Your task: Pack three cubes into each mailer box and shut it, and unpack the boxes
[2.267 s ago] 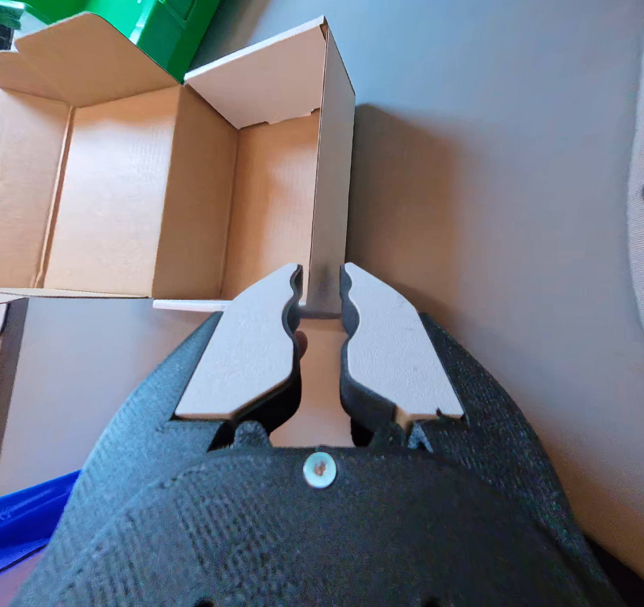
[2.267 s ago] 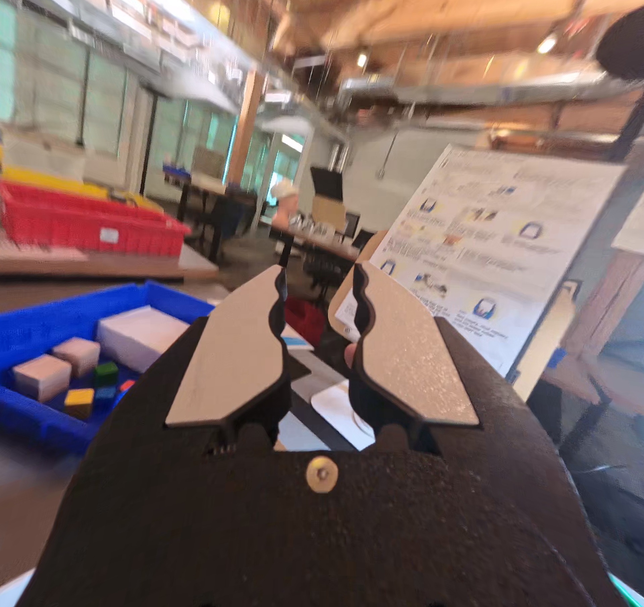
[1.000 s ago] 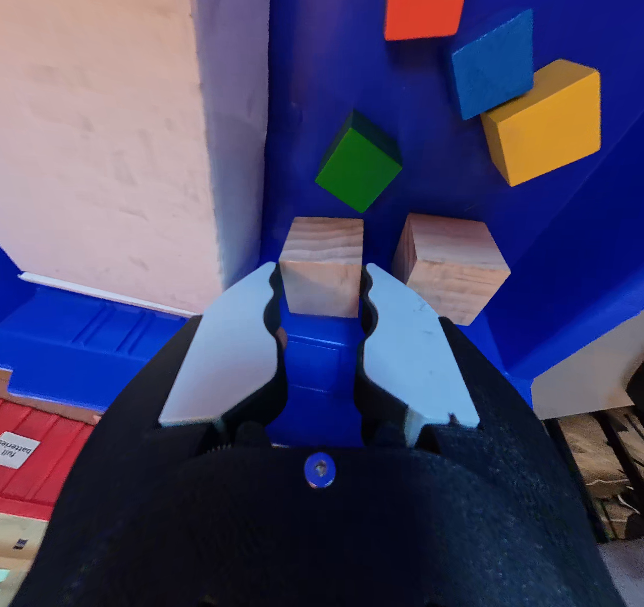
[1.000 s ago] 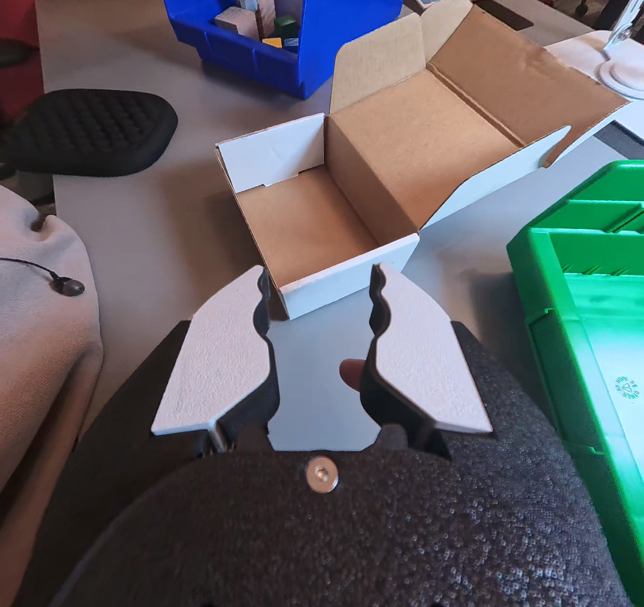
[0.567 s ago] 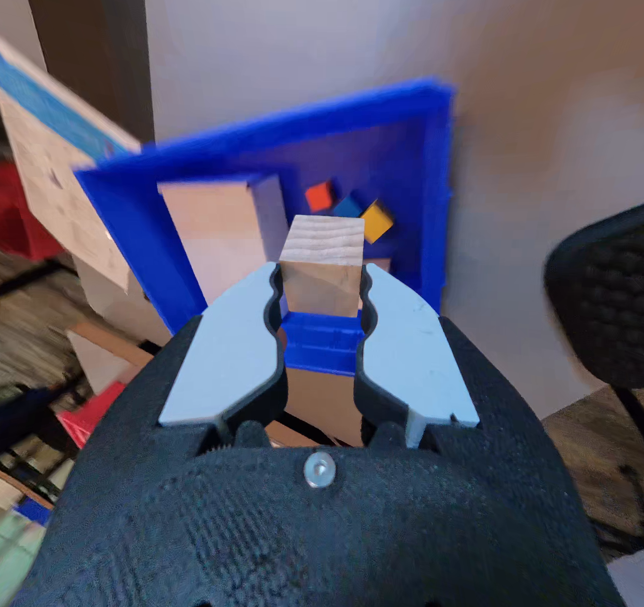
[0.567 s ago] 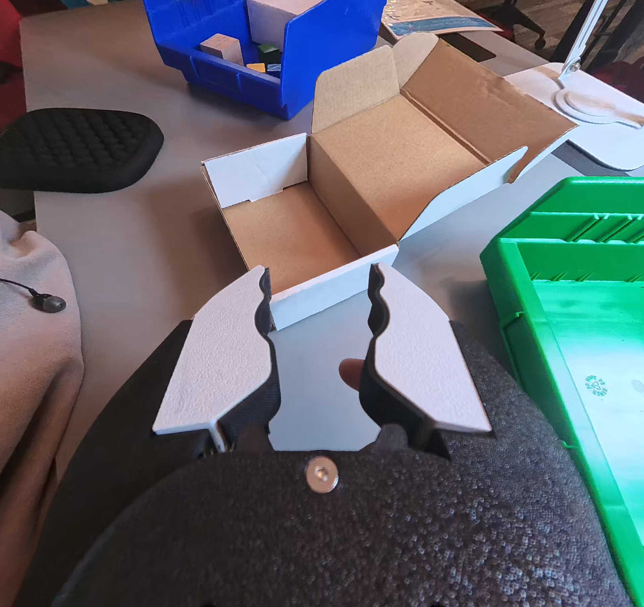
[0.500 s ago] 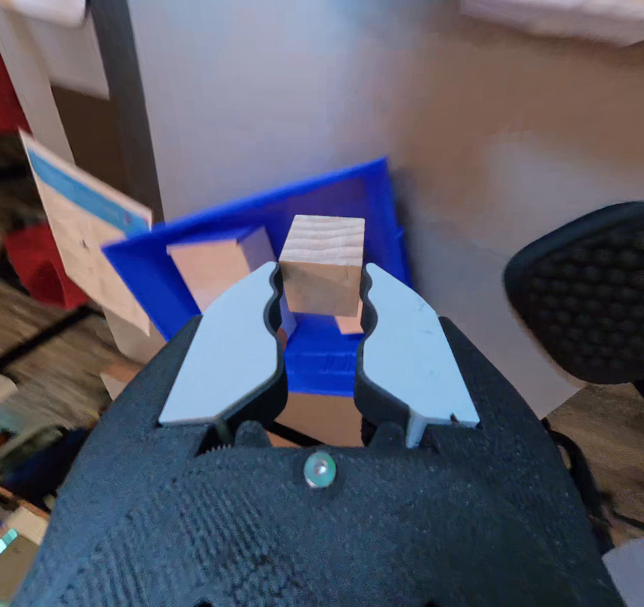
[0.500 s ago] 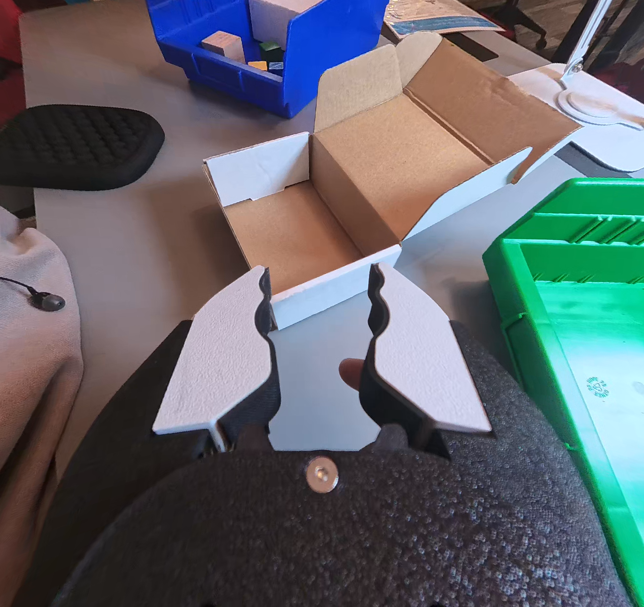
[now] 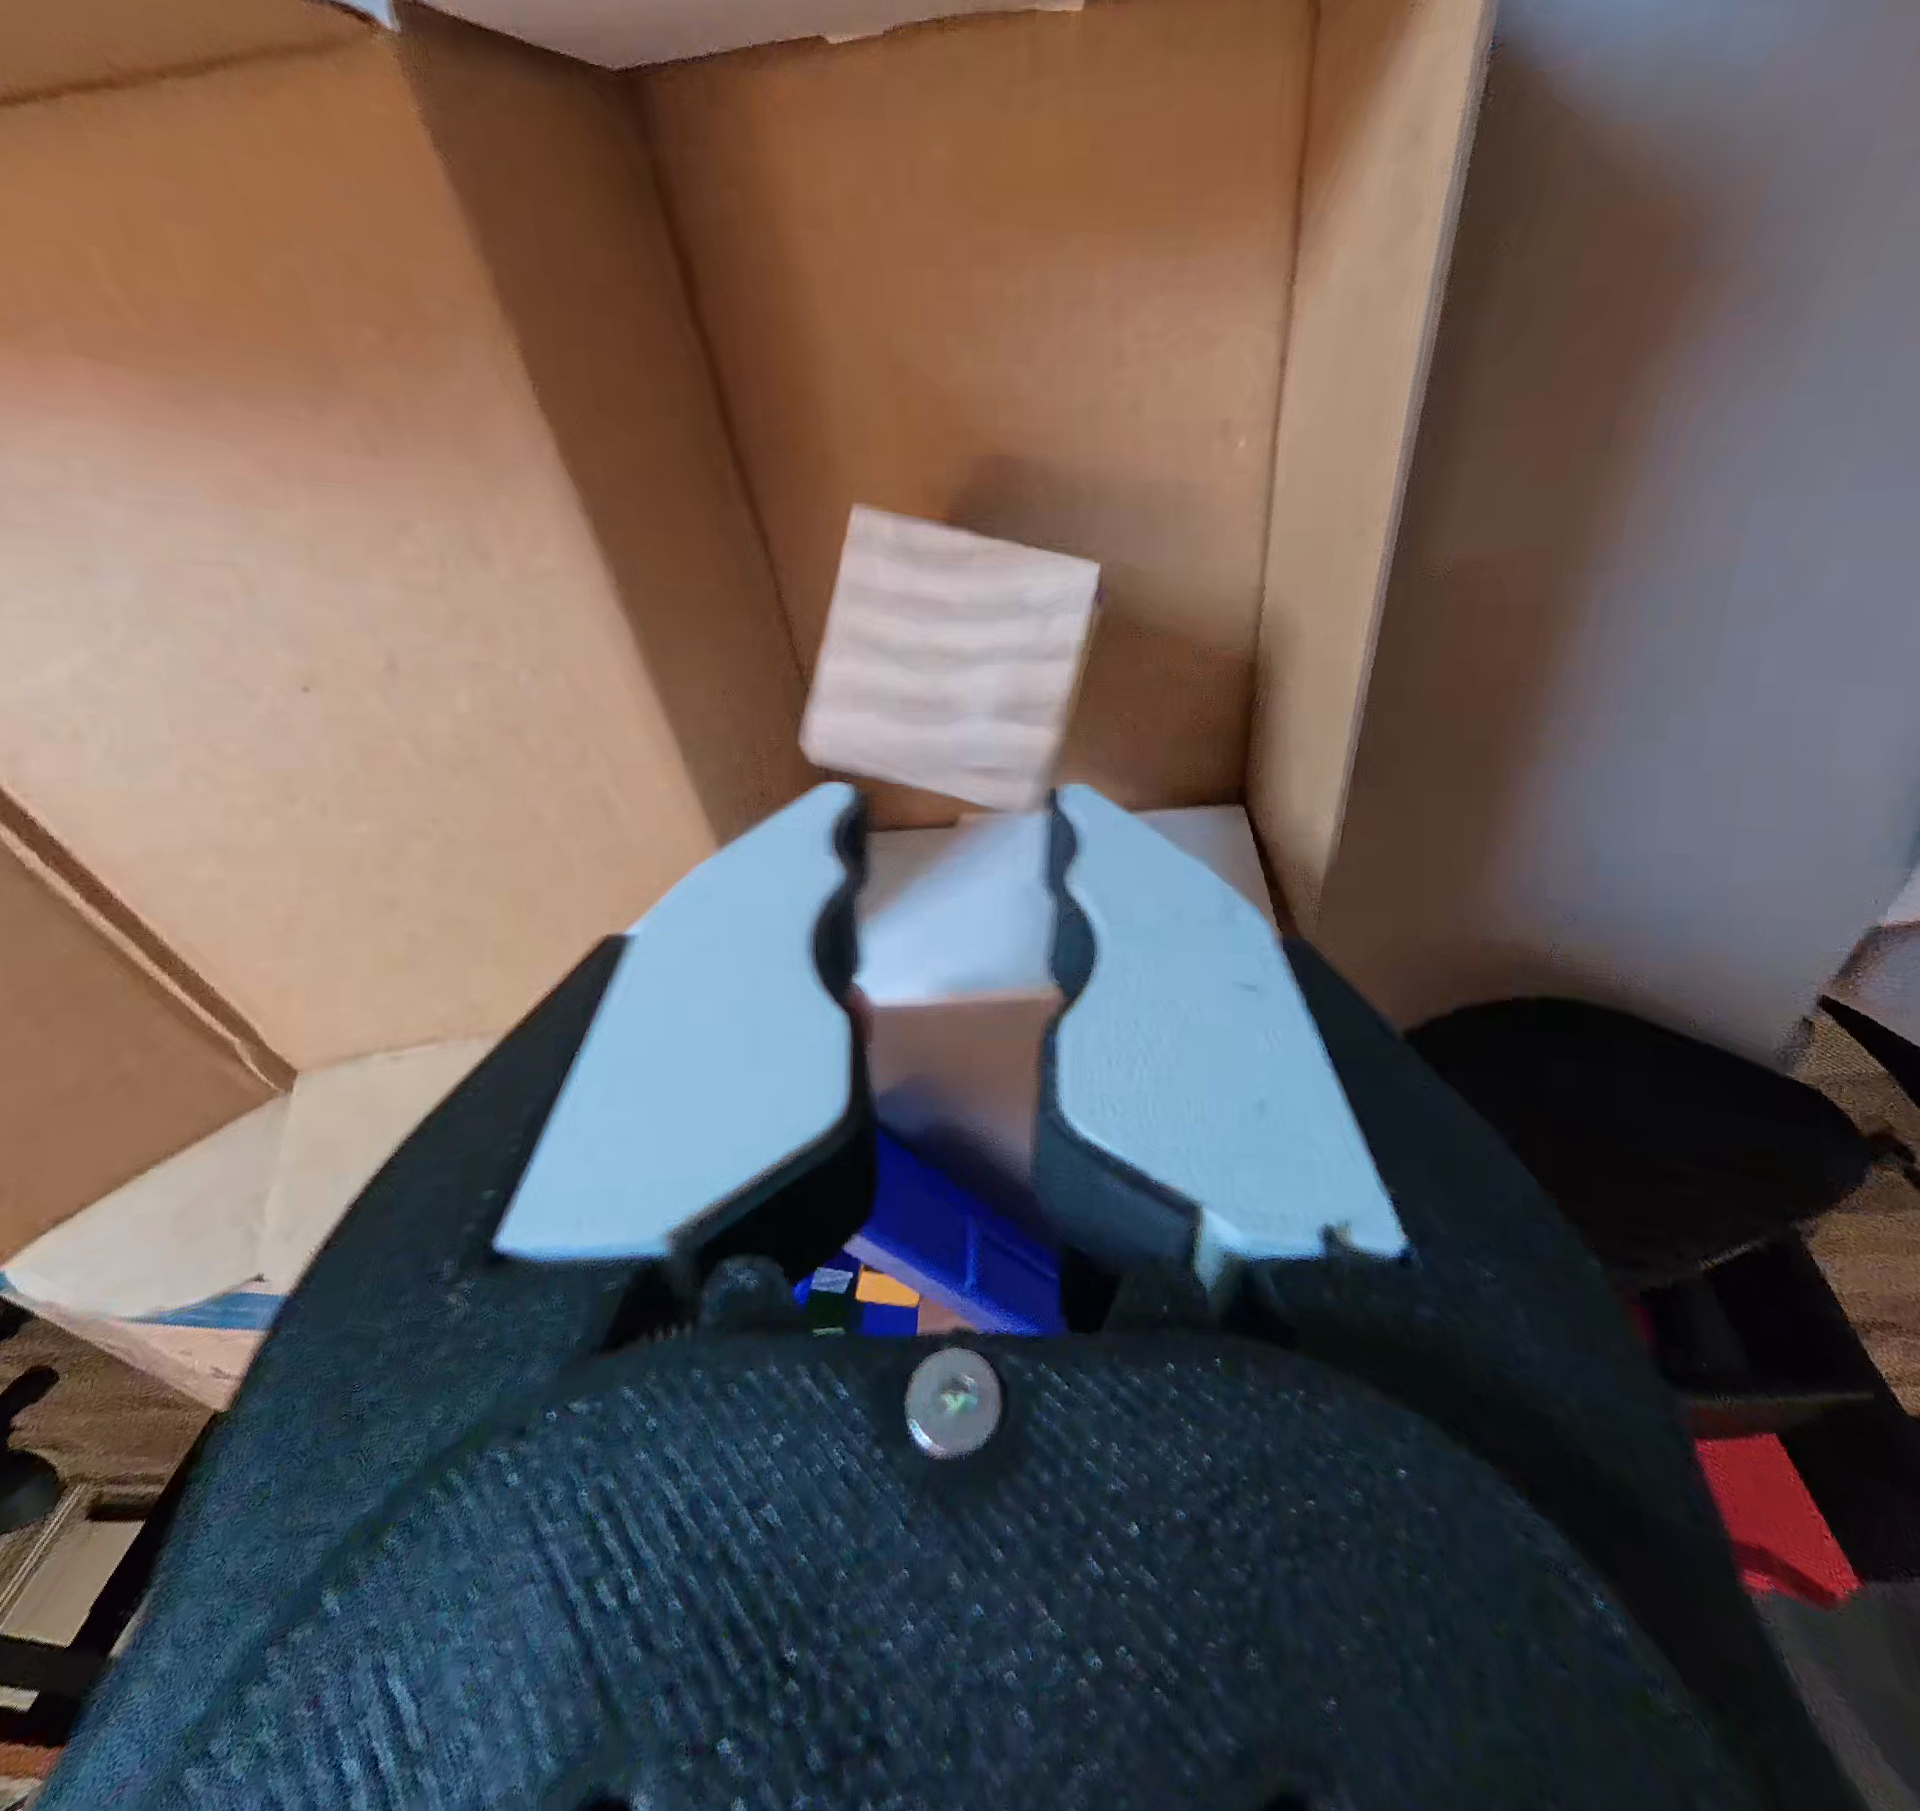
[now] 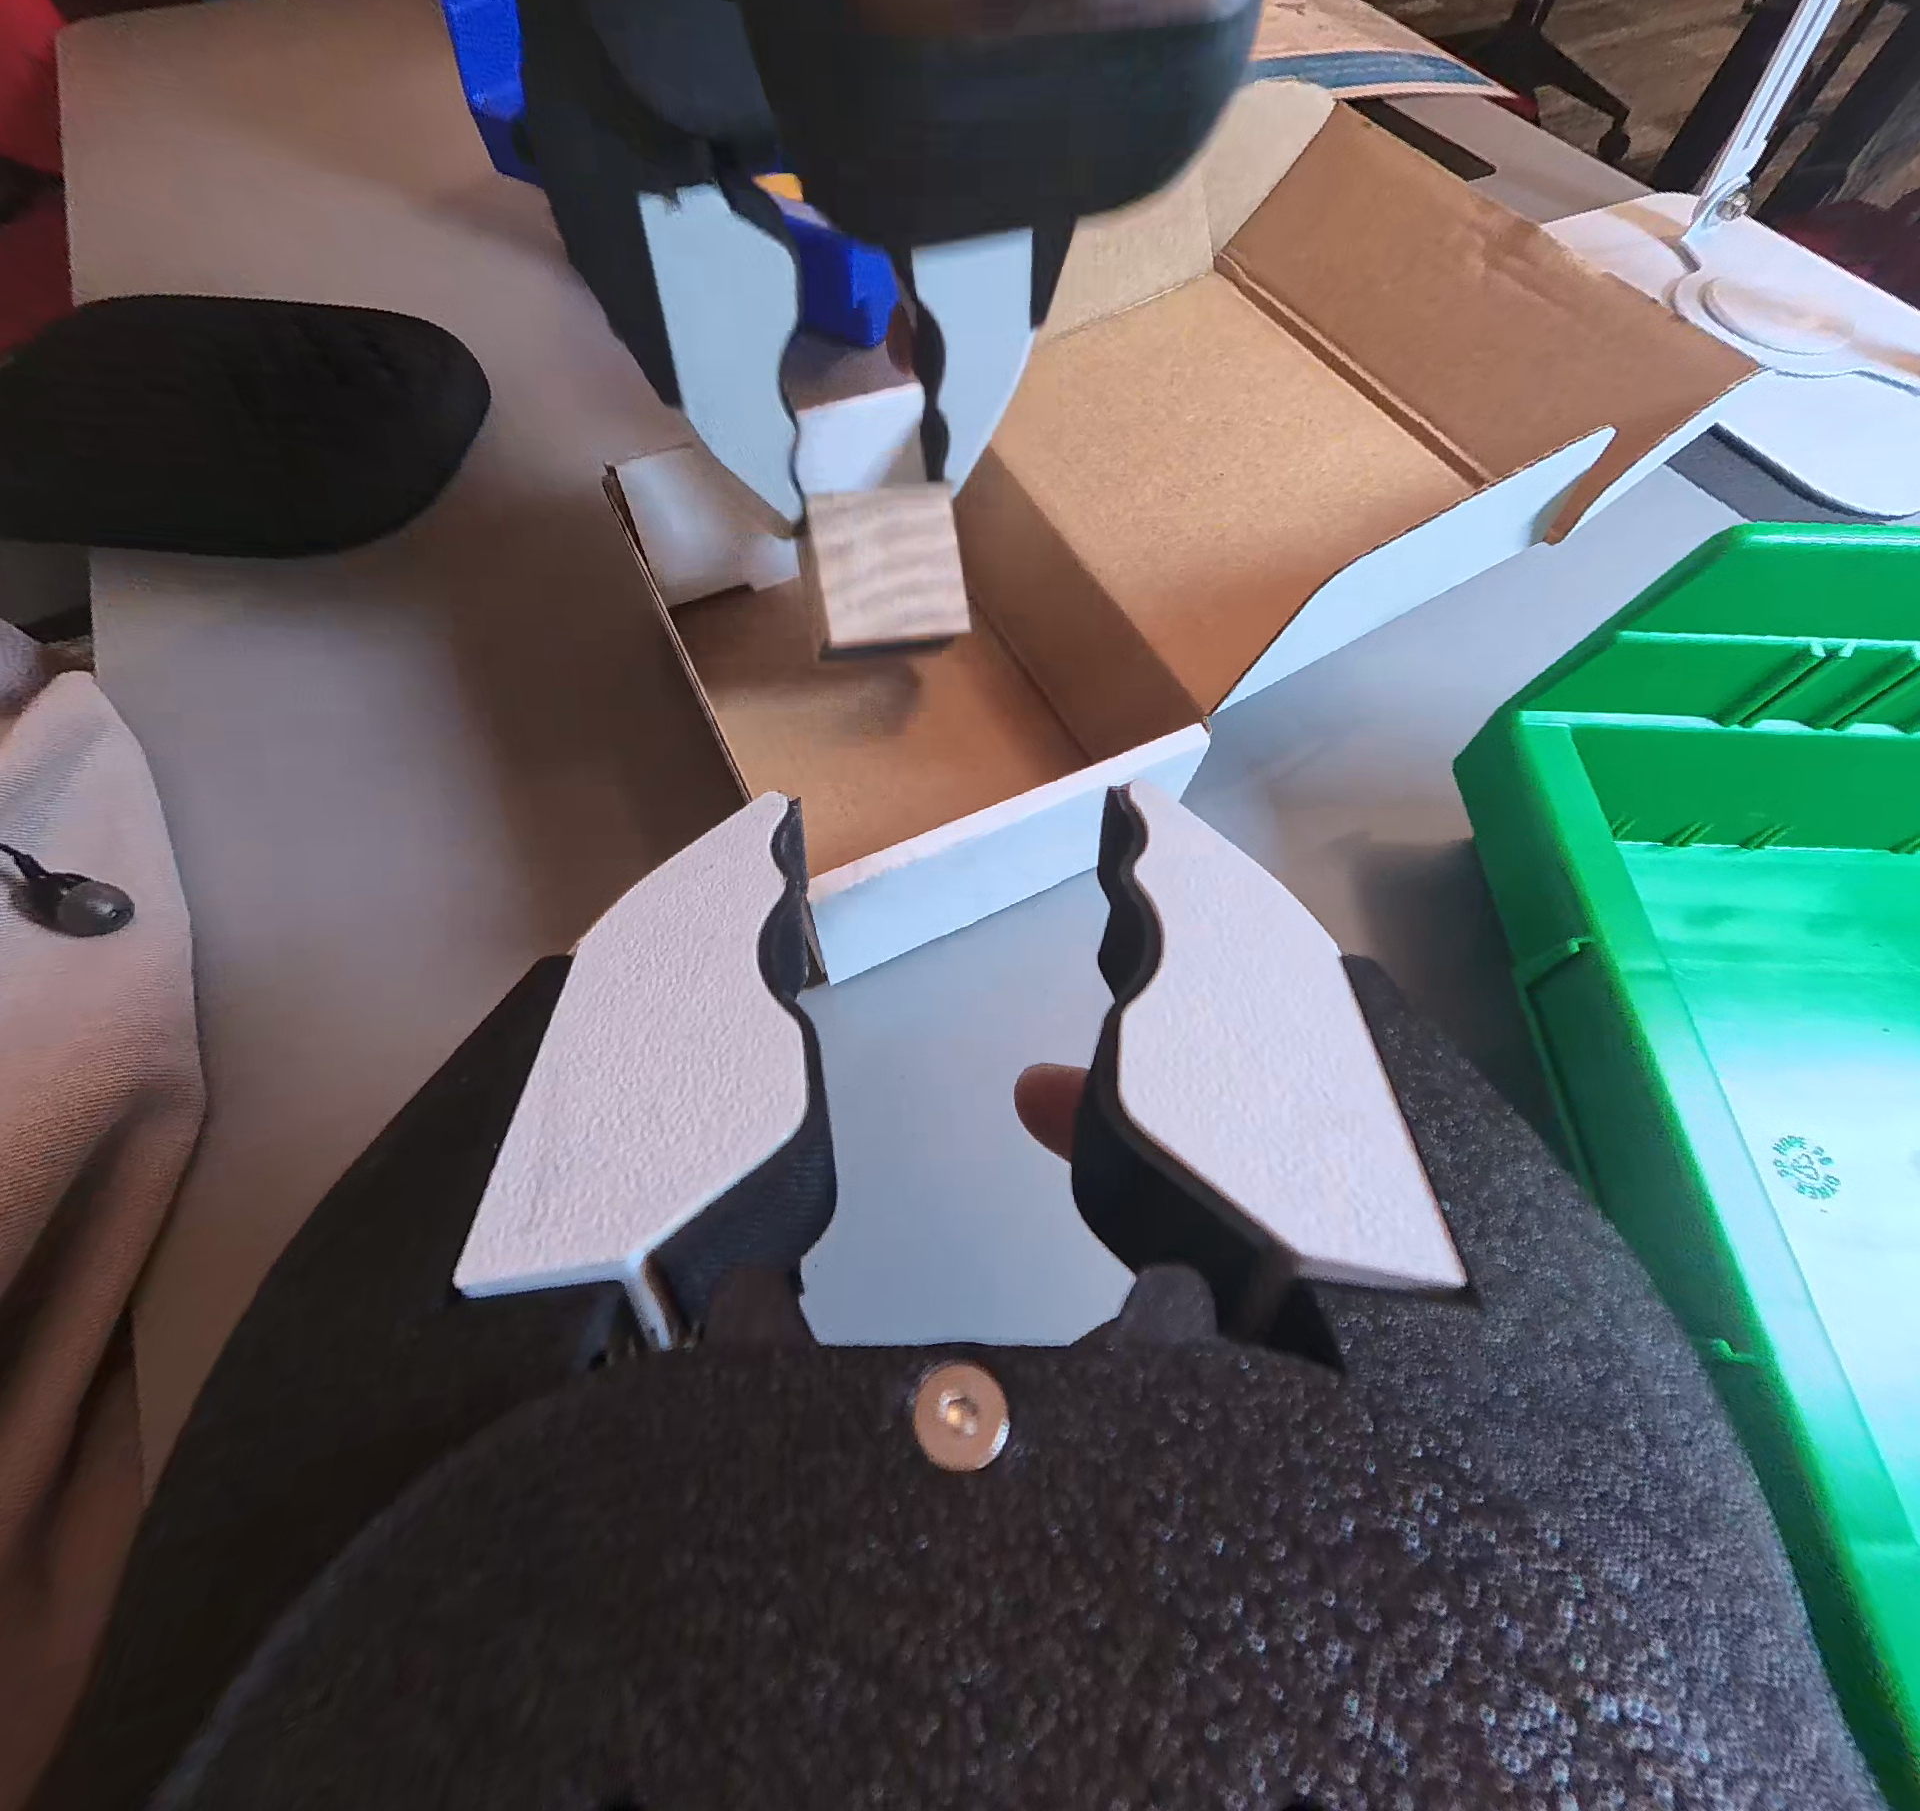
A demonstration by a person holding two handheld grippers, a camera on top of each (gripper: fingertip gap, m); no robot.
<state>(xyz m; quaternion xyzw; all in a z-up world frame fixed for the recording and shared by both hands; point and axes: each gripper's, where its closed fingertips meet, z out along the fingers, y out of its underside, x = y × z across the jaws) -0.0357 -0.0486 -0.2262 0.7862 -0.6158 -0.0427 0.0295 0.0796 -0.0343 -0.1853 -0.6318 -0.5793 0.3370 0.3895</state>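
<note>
Over the box (image 10: pixel 997 857), left tongs (image 9: pixel 951 805) had parted, dropping the cube (image 9: pixel 951 655) inside; right tongs (image 10: pixel 951 878) waited open, empty.

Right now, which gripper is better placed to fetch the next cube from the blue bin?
Left gripper, likely: it hangs over the mailer box beside the blue bin, open above the wooden cube. The right gripper sits farther back.

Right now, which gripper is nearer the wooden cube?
Left. The left gripper is just above the wooden cube over the mailer box; the right gripper waits outside its front wall.
</note>
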